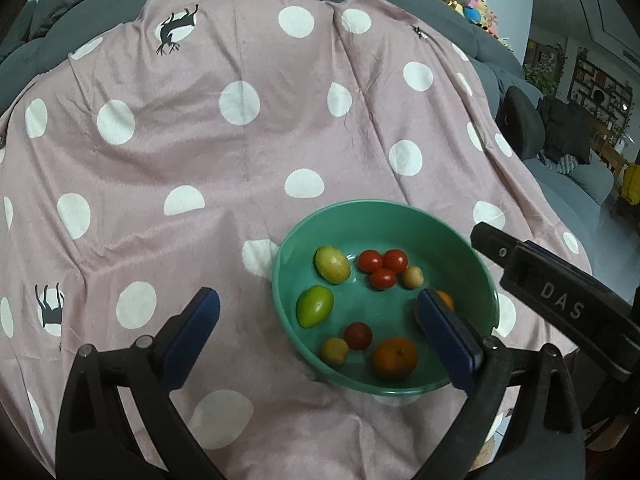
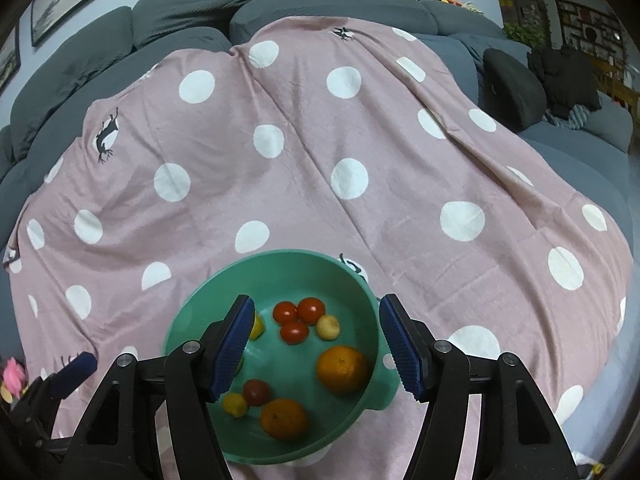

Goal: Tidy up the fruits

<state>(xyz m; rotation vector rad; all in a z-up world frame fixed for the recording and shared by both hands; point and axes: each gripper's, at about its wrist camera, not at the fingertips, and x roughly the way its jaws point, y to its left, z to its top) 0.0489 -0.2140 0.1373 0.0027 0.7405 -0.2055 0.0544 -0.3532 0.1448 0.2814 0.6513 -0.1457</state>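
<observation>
Spread over a grey sofa [image 2: 180, 12]: a pink cloth [image 1: 240, 152] with white dots, carrying everything. Near the front edge of the cloth, right of its middle in the left wrist view: a green bowl [image 1: 288, 264] holding all the fruit.

Inside the bowl, from left to right in the left wrist view: a green fruit [image 1: 315, 306] by the left wall, a yellow-green fruit [image 1: 332, 265] behind it, a small yellow fruit [image 1: 334, 351] toward the front wall, a dark red tomato [image 1: 358, 335] touching it, three red tomatoes [image 1: 382, 267] clustered at the back, an orange [image 1: 395, 357] at the front, a small pale fruit [image 1: 413, 277] just beside the cluster, and a second orange [image 2: 342, 369], largely hidden there.

Left gripper [image 1: 318, 318]: jaws wide apart, empty, left finger over bare cloth, right finger over the bowl's right half.

Right gripper [image 2: 316, 350]: jaws apart, nothing between the pads, hanging above the bowl, right finger at its right rim.
</observation>
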